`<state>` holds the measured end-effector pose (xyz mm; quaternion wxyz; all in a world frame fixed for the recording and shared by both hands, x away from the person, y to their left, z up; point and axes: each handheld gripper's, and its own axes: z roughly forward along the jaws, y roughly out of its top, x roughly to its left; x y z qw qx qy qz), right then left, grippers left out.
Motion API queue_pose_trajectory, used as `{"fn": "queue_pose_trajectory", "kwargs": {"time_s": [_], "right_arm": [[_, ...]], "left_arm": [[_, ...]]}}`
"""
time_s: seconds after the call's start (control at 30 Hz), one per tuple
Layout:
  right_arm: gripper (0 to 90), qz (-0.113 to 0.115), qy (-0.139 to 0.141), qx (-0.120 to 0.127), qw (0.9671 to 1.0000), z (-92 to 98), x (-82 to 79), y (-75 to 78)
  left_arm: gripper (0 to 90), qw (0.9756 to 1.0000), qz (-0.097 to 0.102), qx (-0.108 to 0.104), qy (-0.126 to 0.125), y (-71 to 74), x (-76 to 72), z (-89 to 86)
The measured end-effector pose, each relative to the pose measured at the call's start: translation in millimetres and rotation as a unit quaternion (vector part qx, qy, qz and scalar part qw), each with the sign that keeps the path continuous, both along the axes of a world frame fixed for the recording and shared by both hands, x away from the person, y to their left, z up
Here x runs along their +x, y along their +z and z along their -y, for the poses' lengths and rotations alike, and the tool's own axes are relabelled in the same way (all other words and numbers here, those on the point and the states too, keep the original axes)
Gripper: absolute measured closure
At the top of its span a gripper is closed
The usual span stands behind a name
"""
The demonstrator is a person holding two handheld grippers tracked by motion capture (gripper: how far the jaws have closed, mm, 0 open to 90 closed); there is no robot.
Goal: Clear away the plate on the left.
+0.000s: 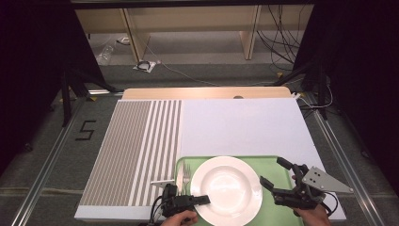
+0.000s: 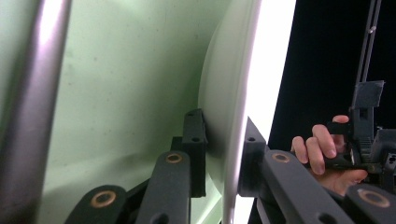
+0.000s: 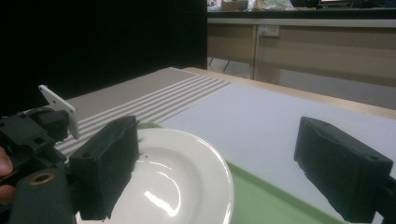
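A white plate (image 1: 227,188) lies on a green tray (image 1: 282,169) at the table's near edge. My left gripper (image 1: 205,199) comes in from the plate's near left. In the left gripper view its jaws stand on either side of the plate's rim (image 2: 236,116), one pad under it and one on top, both touching: shut on the plate. To the right of the plate, my right gripper (image 1: 274,172) is wide open over the tray. In the right gripper view its jaws stand far apart, with the plate (image 3: 182,177) low between them and nothing held.
A fork (image 1: 187,173) and a knife (image 1: 179,176) lie on the tray just left of the plate, close to the left gripper. A striped mat (image 1: 136,146) covers the table's left half, and a plain pale surface (image 1: 244,127) lies beyond the tray.
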<state>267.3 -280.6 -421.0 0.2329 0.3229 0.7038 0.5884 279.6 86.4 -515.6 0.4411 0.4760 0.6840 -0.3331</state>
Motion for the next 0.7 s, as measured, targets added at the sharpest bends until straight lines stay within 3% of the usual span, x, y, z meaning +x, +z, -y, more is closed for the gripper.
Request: {"fn": "queue_pose_trajectory", "kwargs": {"time_s": [0.7], "right_arm": [[14.7, 0.001, 0.001, 0.000, 1.0000, -0.1, -0.3, 0.1]], "left_arm": [[77.6, 0.9998, -0.015, 0.000, -0.012, -8.6, 0.7, 13.4]]}}
